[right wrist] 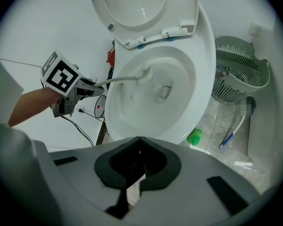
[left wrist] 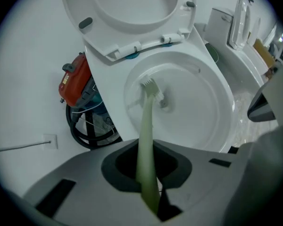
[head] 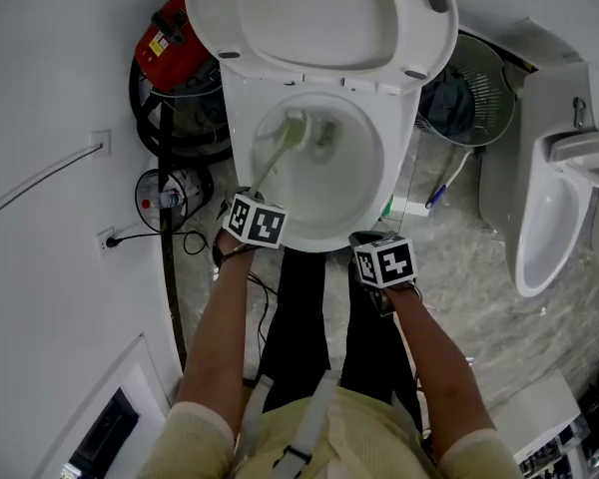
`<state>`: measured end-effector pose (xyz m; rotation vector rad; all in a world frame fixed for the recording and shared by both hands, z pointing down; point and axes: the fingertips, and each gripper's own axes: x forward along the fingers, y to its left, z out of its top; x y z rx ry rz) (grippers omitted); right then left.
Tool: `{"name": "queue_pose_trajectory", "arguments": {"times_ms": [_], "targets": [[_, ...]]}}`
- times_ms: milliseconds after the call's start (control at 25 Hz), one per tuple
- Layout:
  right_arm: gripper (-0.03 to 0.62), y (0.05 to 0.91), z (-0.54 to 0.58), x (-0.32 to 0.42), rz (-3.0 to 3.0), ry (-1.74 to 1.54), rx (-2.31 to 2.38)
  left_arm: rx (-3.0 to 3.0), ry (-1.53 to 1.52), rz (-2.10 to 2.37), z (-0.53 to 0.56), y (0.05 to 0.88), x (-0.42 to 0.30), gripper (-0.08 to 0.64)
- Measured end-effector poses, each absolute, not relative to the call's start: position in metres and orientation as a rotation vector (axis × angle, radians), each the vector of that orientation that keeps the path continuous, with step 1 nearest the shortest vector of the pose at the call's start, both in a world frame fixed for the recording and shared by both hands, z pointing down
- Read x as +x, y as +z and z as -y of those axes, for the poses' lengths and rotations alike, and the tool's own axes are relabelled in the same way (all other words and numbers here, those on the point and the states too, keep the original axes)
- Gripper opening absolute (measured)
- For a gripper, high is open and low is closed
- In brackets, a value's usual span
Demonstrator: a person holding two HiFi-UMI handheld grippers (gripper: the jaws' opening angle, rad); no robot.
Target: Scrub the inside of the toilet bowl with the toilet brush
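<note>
My left gripper (left wrist: 148,182) is clamped on the brush (left wrist: 147,119) handle, with the head against the bowl's (head: 354,183) far-left wall. My right gripper (right wrist: 138,166), jaws together and empty, hangs at the near rim. Best now, I judge: firm, circling strokes, bristles pressed to the porcelain.

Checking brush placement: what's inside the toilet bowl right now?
Only the toilet brush head, against the bowl's rear-left wall beside the drain. The patch under its bristles is covered.

Pale green toilet brush (head: 277,158) slanted, head inside white toilet bowl (head: 367,183).
</note>
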<state>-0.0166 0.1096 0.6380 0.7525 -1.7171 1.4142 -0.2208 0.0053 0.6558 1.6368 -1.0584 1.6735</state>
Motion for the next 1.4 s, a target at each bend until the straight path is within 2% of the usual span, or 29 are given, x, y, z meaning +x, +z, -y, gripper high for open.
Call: {"name": "queue_pose_trajectory", "arguments": {"times_ms": [440,680,1400], "targets": [[0.015,0.64,-0.112,-0.008,1.703,1.44,0.768,1.685,1.527,0.998,-0.006,0.663,-0.161,0.041],[0.015,0.641,-0.113,-0.006,1.701,1.44,0.764,1.779,1.564,0.873,-0.021,0.663,-0.13,0.041],[0.015,0.642,-0.121,-0.013,1.698,1.424,0.732,1.943,1.797,0.539,-0.072,0.654,-0.138,0.041]]}}
